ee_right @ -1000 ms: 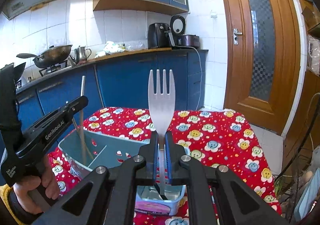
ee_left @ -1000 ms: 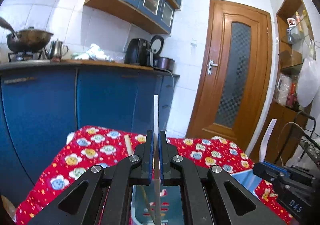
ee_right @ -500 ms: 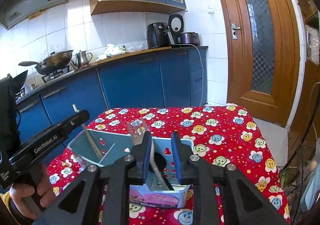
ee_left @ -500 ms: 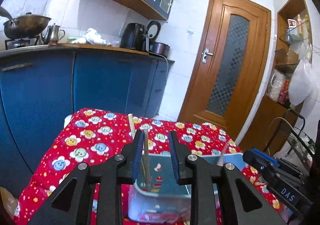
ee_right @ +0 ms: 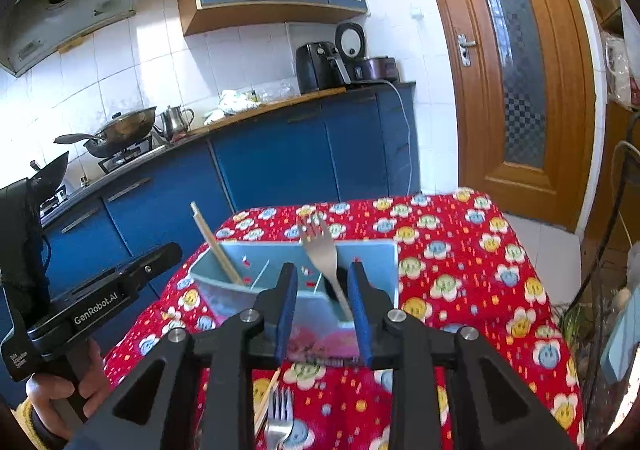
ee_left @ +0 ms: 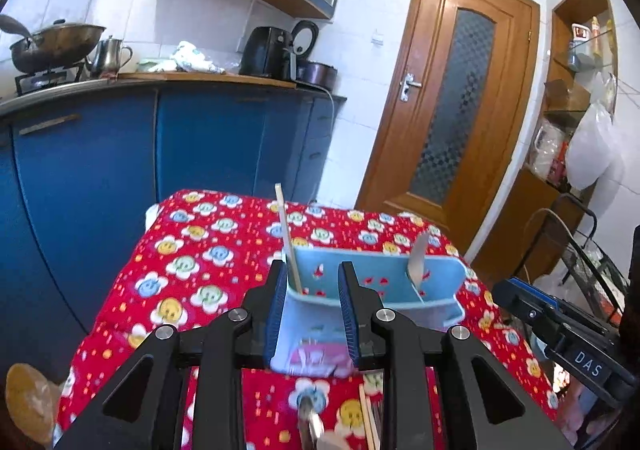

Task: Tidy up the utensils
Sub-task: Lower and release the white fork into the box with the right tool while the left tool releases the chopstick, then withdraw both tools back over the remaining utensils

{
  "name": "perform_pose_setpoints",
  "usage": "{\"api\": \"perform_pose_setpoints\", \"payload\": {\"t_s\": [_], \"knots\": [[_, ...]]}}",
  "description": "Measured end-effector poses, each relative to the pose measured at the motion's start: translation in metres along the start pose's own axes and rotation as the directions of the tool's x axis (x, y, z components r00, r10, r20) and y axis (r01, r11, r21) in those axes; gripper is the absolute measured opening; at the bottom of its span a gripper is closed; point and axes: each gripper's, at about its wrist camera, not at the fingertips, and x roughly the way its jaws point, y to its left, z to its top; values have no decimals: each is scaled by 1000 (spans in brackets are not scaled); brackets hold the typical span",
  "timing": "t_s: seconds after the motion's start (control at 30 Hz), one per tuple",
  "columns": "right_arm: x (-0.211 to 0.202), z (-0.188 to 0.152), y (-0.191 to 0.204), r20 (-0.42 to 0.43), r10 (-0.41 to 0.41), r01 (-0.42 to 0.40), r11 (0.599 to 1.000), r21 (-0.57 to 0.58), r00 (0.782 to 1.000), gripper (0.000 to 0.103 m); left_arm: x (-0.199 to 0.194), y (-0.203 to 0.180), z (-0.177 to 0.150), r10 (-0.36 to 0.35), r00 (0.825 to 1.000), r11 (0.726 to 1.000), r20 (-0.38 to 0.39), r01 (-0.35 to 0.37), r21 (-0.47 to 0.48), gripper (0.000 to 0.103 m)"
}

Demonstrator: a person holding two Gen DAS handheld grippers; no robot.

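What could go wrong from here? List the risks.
1. The chopstick and fork lean loosely in the blue caddy; a bump from either open claw, left or right, could tip it.
2. The fork on the tablecloth lies under the right claw, hard to see.

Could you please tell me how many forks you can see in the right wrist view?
2: one fork leaning in the blue holder, another fork lying on the tablecloth at the bottom edge. Others may be hidden behind the gripper.
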Motion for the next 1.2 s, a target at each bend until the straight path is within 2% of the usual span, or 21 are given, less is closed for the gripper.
{"api": "perform_pose_setpoints", "payload": {"t_s": [0.23, 0.47, 0.63, 0.97, 1.2], "knots": [[-13, -22, -1, -97, 6, -1, 999, 55, 995, 30, -20, -3, -20, 7, 998, 1000, -63, -5, 31, 27], [-22, -45, -3, -147, 13, -2, 997, 74, 989, 33, -28, -6, -41, 22, 988, 998, -150, -13, 62, 27], [-26, -62, -2, -183, 7, 7, 997, 75, 983, 34, -29, -6, -59, 19, 973, 998, -232, -5, 61, 27], [-30, -88, -9, -238, 17, 8, 995, 104, 971, 38, -25, -8, -84, 17, 938, 998, -346, 7, 70, 27], [-28, -100, -17, -265, 22, 11, 992, 124, 964, 38, -14, -8, -96, 19, 905, 998, -425, 5, 56, 27]]}}
